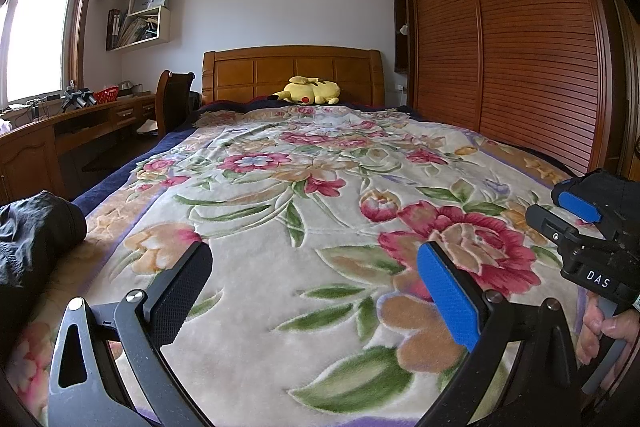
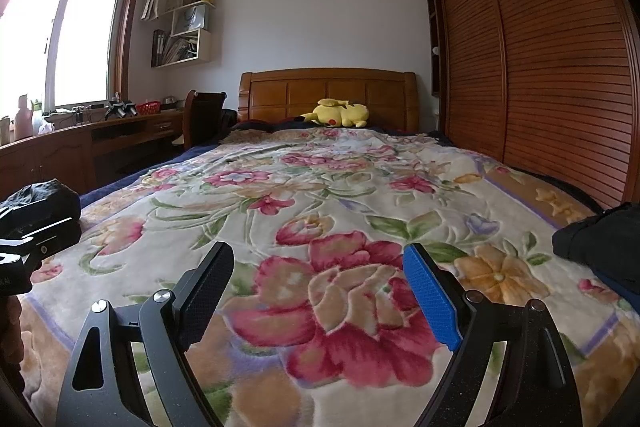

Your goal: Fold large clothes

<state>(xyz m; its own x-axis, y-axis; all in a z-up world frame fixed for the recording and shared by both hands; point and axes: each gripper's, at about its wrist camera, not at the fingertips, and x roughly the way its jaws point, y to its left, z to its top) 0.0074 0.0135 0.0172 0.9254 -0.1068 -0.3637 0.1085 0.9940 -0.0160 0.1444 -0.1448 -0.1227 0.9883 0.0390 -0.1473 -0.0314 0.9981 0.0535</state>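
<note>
Both spread, empty: left claw (image 1: pixel 314 301) and right claw (image 2: pixel 318 297), above flowered blanket (image 1: pixel 320 187). Dark garment (image 1: pixel 36 239) bunched at bed's left edge; risks snagging blanket pile, or garment sliding off.

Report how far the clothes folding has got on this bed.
Done: nothing looks folded. A dark garment lies bunched at the left edge of the floral blanket, another dark garment at the right edge. In hand: nothing; the left gripper and right gripper hover open and empty. Left: pick up, spread and fold both.
</note>
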